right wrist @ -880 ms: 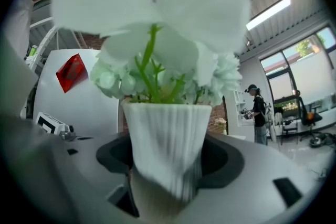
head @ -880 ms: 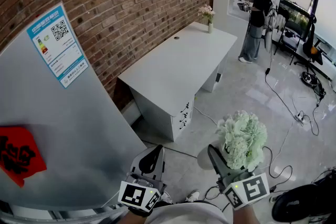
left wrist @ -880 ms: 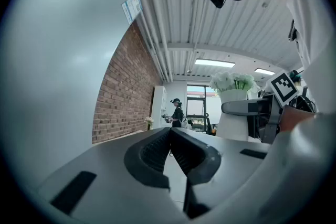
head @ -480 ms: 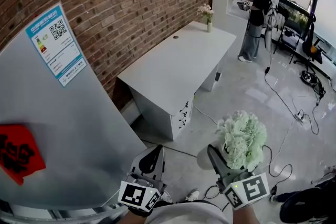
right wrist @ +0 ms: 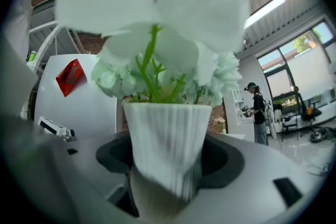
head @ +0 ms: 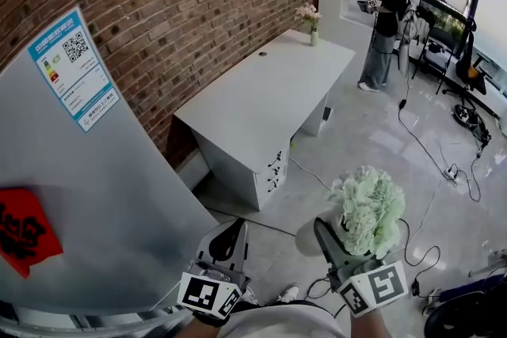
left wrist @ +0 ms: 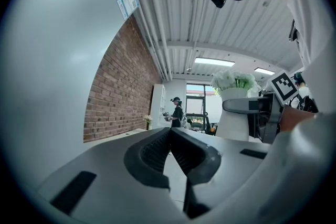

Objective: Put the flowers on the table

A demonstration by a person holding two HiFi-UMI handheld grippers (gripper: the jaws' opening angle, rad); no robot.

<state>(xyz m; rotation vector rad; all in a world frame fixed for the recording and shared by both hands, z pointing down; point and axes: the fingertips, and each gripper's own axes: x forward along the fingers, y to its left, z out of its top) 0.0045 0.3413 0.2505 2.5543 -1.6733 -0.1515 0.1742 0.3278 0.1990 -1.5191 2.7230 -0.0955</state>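
A white ribbed vase of pale green flowers sits between the jaws of my right gripper, which is shut on the vase and holds it upright above the floor. The same vase shows at the right of the left gripper view. My left gripper hangs beside it at the lower middle, jaws shut with nothing between them. The white table stands ahead against the brick wall, well apart from both grippers.
A small vase of pink flowers stands at the table's far corner. A grey fridge with a label fills the left. A person stands beyond the table. Cables trail over the floor at the right.
The view has shifted slightly, with the table and fridge label sliding a little left. Both grippers and the held vase keep their places in the view.
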